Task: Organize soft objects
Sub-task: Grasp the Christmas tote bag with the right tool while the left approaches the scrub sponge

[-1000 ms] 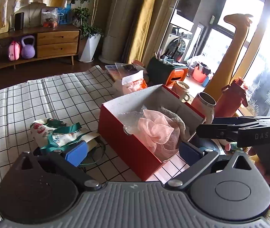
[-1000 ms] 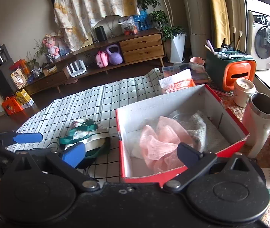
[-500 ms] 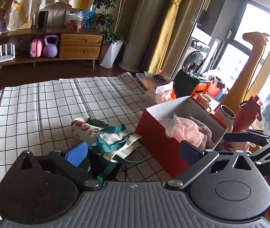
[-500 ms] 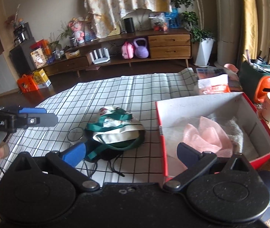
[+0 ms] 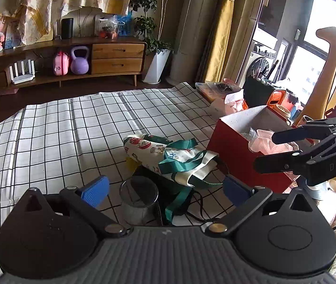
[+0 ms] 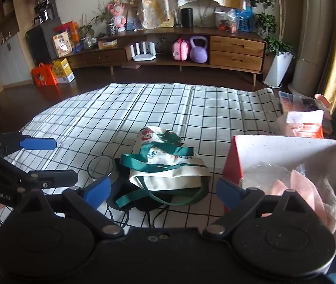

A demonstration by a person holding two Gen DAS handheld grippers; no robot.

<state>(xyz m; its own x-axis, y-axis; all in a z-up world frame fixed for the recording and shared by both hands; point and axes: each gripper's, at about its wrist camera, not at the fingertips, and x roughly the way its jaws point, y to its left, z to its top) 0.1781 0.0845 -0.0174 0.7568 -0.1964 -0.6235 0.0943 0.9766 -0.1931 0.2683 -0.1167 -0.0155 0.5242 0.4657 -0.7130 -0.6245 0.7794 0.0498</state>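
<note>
1. On the checked cloth [image 6: 158, 108], a printed cloth bag [image 6: 168, 163] with green straps lies crumpled, partly on top of something dark with thin black cords (what it is cannot be told).
2. In the left wrist view the bag [image 5: 168, 156] lies ahead of the left tongs [image 5: 165, 189], between the lines of the two blue pads and a little beyond them, not touching either pad.
3. The left tongs stand wide apart and hold nothing; a clear glass [image 5: 139, 198] stands upright just in front of them, nearer the left pad.
4. In the right wrist view the right tongs [image 6: 163, 189] are also spread wide and empty, with the bag ahead of the gap between the pads and the glass [image 6: 101, 168] just beside the bag on its left.
5. To the right of the bag stands a red box [image 6: 286, 156] with a white inside; its near corner is close to the bag's edge.
6. Inside the box lie a pink soft cloth [image 6: 305, 189], a whitish fluffy piece and some clear plastic (the plastic is hard to make out).
7. From the left wrist view the right tongs [image 5: 274, 149] reach in from the right in front of the box [image 5: 234, 146], their fingers pointing toward the bag.
8. From the right wrist view the left tongs [image 6: 56, 161] show at the left edge, over the cloth and apart from the glass.
</note>
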